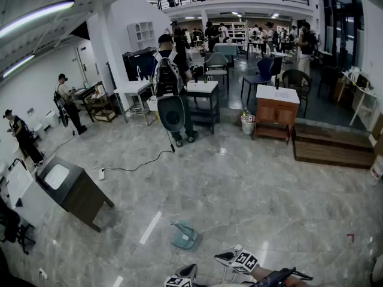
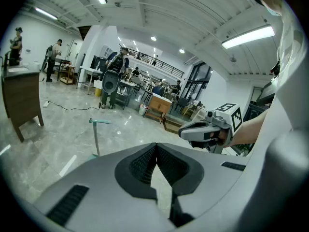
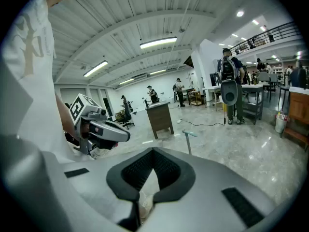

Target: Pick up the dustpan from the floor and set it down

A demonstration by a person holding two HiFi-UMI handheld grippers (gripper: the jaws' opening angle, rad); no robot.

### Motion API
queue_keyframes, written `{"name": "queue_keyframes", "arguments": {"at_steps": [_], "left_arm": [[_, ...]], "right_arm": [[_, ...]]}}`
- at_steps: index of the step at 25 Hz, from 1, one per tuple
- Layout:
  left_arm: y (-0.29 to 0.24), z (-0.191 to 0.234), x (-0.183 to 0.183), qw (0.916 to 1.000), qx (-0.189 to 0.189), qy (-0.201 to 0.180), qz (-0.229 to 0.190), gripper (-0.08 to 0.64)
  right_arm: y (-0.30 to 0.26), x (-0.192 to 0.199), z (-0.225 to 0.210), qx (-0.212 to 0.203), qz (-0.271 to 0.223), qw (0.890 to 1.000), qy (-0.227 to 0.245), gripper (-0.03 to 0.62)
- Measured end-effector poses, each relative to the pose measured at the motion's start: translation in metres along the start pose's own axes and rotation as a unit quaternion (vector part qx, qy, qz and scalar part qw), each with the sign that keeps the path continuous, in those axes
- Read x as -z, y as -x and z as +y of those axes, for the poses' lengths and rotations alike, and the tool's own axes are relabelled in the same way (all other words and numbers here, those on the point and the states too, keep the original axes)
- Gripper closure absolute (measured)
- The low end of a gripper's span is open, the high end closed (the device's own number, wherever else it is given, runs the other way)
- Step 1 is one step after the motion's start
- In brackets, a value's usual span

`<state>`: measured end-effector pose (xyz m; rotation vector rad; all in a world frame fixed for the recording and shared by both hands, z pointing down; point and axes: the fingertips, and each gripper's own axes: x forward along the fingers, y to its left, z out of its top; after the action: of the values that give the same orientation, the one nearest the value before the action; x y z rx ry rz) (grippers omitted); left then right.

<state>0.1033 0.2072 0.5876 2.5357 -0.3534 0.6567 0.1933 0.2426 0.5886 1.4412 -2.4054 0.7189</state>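
The teal dustpan [image 1: 184, 235] sits on the floor [image 1: 251, 190], handle up, at 12 o'clock from the left hand-held gripper [image 1: 188, 272]. It and the right hand-held gripper [image 1: 227, 258] are both pressed together and empty, probably just getting ready.

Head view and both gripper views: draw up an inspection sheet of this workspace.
Surface: glossy marbled floor, no spills seen.
Job's things: teal dustpan on the floor, handle upright, untouched.
Clutter: dark desk to the left of the dustpan, apart from it.
Grippers: left tool jaws together, nothing held; right tool jaws together, nothing held; both short of the dustpan.
Cables: black cable lies across the floor from a white power strip.
Surroundings: person with a backpack at the tables, wooden cabinet, more people further back.
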Motion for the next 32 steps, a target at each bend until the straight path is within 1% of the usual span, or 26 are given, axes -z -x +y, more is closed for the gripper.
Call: {"name": "queue_keyframes", "arguments": {"at_steps": [3,5,9,12,17,22,27,32], "left_arm": [[0.002,-0.01,-0.003,0.9999,-0.007,-0.003,-0.01,0.548],[0.003,-0.015,-0.001,0.9998,-0.011,-0.006,-0.016,0.548],[0.01,-0.022,0.006,0.9997,-0.015,-0.004,-0.019,0.549],[0.018,-0.026,0.009,0.9996,-0.019,-0.004,-0.018,0.548],[0.031,-0.026,0.014,0.9992,-0.032,0.002,-0.023,0.548],[0.034,-0.027,0.019,0.9991,-0.033,0.005,-0.025,0.548],[0.039,-0.024,0.019,0.9989,-0.037,0.013,-0.028,0.548],[0.041,-0.019,0.03,0.9985,-0.043,0.021,-0.026,0.548]], "right_arm": [[0.019,-0.009,0.003,-0.008,-0.042,0.999,-0.011,0.575],[0.023,-0.008,0.007,-0.011,-0.05,0.999,-0.004,0.575],[0.014,-0.004,0.013,-0.012,-0.041,0.999,0.008,0.575],[0.017,-0.004,0.016,-0.011,-0.042,0.999,-0.001,0.575],[0.02,0.007,0.018,-0.003,-0.033,0.999,-0.022,0.575],[0.016,0.013,0.027,-0.012,-0.022,0.999,-0.022,0.575],[0.015,0.016,0.02,0.004,-0.009,0.999,-0.034,0.574],[0.007,0.022,0.026,-0.002,0.006,0.999,-0.034,0.574]]}}
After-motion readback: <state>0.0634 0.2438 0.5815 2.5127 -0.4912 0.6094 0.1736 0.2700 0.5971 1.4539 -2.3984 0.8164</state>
